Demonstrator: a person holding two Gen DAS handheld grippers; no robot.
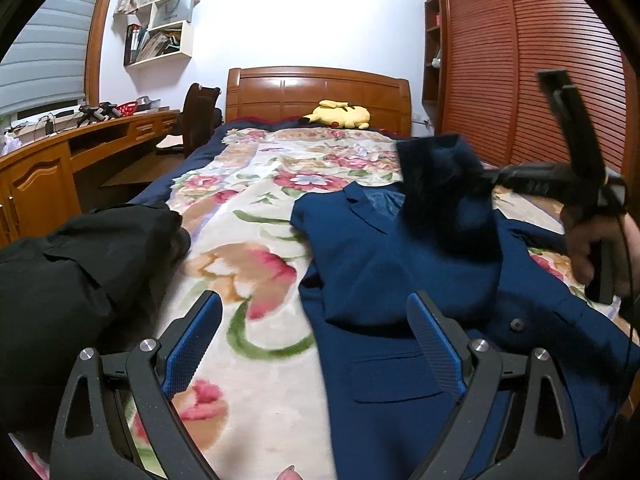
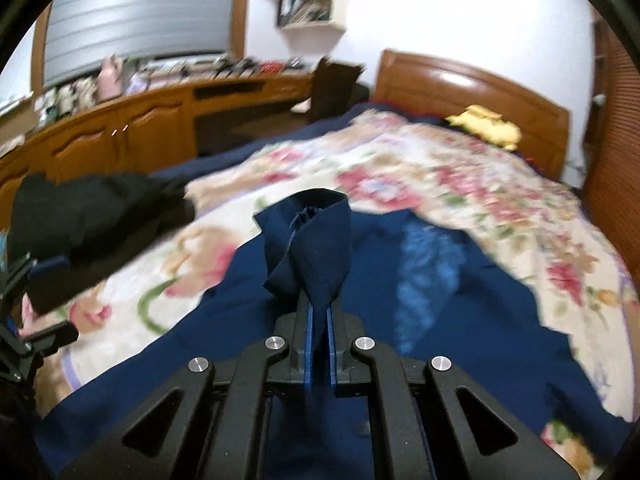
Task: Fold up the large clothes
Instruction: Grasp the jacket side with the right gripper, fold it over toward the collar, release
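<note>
A blue suit jacket (image 1: 400, 280) lies face up on the floral bedspread (image 1: 248, 240), collar toward the headboard. My left gripper (image 1: 316, 344) is open and empty, low over the jacket's left edge. My right gripper (image 2: 318, 316) is shut on the end of the jacket's sleeve (image 2: 312, 240) and holds it up over the jacket's chest (image 2: 360, 340). In the left wrist view the raised sleeve (image 1: 444, 192) hangs from the right gripper (image 1: 496, 178) above the jacket.
A black garment (image 1: 72, 280) lies bunched on the bed's left side and also shows in the right wrist view (image 2: 92, 216). A yellow plush toy (image 1: 338, 114) sits by the wooden headboard (image 1: 316, 92). A wooden desk (image 1: 80, 148) runs along the left, and a louvred wardrobe (image 1: 520, 60) stands on the right.
</note>
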